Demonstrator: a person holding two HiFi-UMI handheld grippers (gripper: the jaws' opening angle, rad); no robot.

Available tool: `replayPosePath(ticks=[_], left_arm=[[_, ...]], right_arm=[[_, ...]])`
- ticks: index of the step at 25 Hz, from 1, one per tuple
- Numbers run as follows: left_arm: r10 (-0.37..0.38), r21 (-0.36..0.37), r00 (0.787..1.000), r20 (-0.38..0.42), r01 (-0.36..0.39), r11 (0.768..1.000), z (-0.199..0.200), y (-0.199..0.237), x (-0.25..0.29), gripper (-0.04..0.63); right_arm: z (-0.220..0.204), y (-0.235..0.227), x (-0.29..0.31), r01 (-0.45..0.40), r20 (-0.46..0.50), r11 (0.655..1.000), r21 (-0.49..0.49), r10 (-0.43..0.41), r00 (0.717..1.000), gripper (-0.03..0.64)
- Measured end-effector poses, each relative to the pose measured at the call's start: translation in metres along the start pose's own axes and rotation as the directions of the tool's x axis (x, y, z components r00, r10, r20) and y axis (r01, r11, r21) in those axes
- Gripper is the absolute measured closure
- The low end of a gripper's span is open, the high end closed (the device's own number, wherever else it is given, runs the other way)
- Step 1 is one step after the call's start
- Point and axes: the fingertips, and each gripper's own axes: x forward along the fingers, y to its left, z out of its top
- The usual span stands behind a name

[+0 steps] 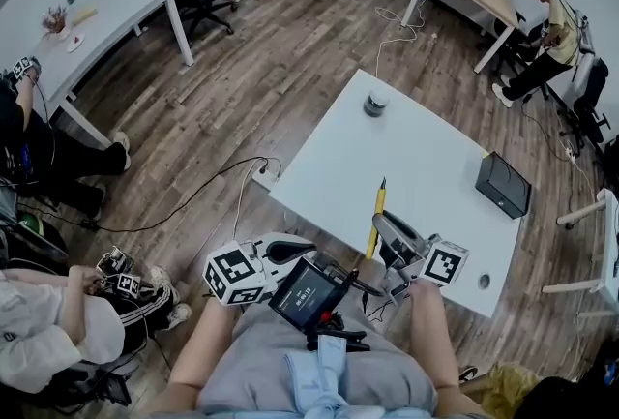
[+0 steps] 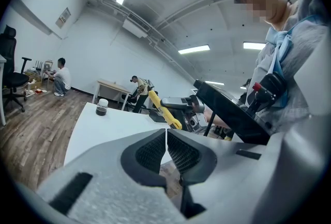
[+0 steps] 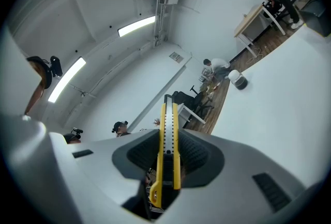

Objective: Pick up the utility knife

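Note:
The yellow utility knife (image 1: 375, 219) is clamped between the jaws of my right gripper (image 1: 384, 238), and its tip reaches out over the near edge of the white table (image 1: 406, 165). In the right gripper view the knife (image 3: 166, 114) stands on edge between the dark ribbed pads, my right gripper (image 3: 168, 135) shut on it. My left gripper (image 1: 308, 250) hovers in front of my lap, left of the right one. In its own view the left gripper (image 2: 166, 137) has its pads together with nothing between them; the knife (image 2: 163, 109) shows beyond.
A small dark jar (image 1: 375, 104) stands at the table's far edge and a black box (image 1: 503, 185) at its right side. A screen on a mount (image 1: 305, 294) sits between the grippers. People sit at the left; a cable (image 1: 208, 185) runs across the wooden floor.

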Motion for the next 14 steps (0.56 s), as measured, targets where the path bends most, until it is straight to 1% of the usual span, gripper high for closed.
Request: replayPosePath(ticks=[7, 14], left_arm=[[-0.004, -0.001, 1.000, 0.001, 0.004, 1.000, -0.002, -0.003, 0.005, 0.575], [-0.014, 0.007, 1.000, -0.002, 0.014, 1.000, 0.004, -0.001, 0.012, 0.575]], right_arm=[[0.000, -0.001, -0.005, -0.007, -0.002, 1.000, -0.001, 0.007, 1.000, 0.492], [0.011, -0.001, -0.006, -0.010, 0.007, 1.000, -0.006, 0.010, 1.000, 0.492]])
